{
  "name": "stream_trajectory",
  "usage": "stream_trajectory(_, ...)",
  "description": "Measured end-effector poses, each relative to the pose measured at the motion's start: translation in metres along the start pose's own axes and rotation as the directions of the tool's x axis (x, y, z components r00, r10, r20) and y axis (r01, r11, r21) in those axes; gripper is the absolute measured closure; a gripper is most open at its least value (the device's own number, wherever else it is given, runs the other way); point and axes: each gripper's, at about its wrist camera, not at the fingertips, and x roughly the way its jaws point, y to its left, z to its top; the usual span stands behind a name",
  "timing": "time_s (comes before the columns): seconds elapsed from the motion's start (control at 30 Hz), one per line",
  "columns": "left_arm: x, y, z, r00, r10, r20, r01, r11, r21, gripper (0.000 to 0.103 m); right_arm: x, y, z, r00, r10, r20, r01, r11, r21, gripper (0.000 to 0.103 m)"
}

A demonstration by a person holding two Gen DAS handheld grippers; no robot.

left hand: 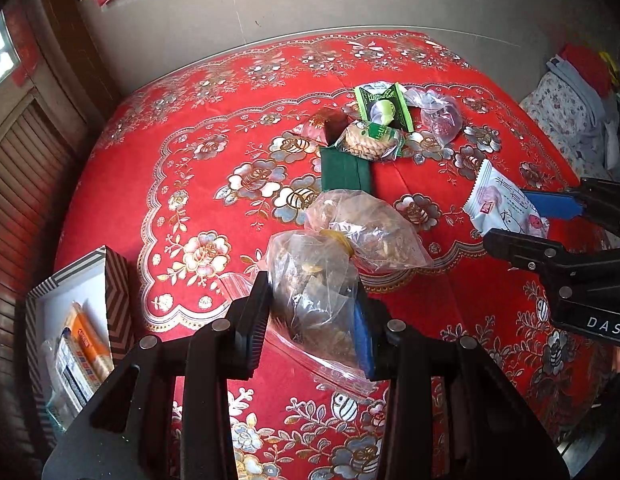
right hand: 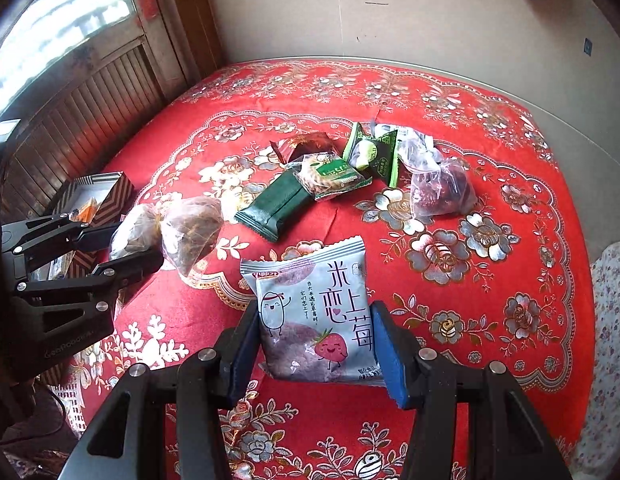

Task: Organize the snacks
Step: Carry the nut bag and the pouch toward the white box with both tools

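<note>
Gripping clear bag (left hand: 334, 276) in left gripper (left hand: 314, 320), blue packet (right hand: 316, 316) in right gripper (right hand: 314, 344)

The striped box (left hand: 70, 304) is cut off at the frame's edge, its packets (left hand: 84, 348) blurred.

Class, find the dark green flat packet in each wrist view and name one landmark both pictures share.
Left wrist view: dark green packet at centre, just beyond the clear bag that the left gripper holds.
Right wrist view: dark green packet left of centre, in the snack pile.
Shared landmark: the striped box at the table's left edge.
</note>
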Motion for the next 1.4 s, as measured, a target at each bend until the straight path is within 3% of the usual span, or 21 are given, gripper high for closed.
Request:
stream_trajectory(0.27, -0.019, 0.013, -0.002, 0.998, 0.032, 0.047, -0.031, 0.999, -0.019, 0.067, -0.013, 0.02, 0.007, 0.999, 0.002, 0.035, -0.001, 1.0, -0.026, 0.051)
stream_trajectory(0.93, -0.038, 0.058, -0.011, 0.992, 0.095, 0.084, -0.086, 0.991, -0.103, 0.067, -0.014, 0.071, 0.022, 0.998, 0.029, 0.053, -0.023, 0.994, -0.105, 0.051)
stream_trajectory(1.4, -0.041, 0.044, -0.01, 0.983, 0.134, 0.122, -0.124, 0.989, -0.084, 0.067, -0.018, 0.063, 0.013, 0.999, -0.003, 0.04, 0.007, 0.997, -0.083, 0.051)
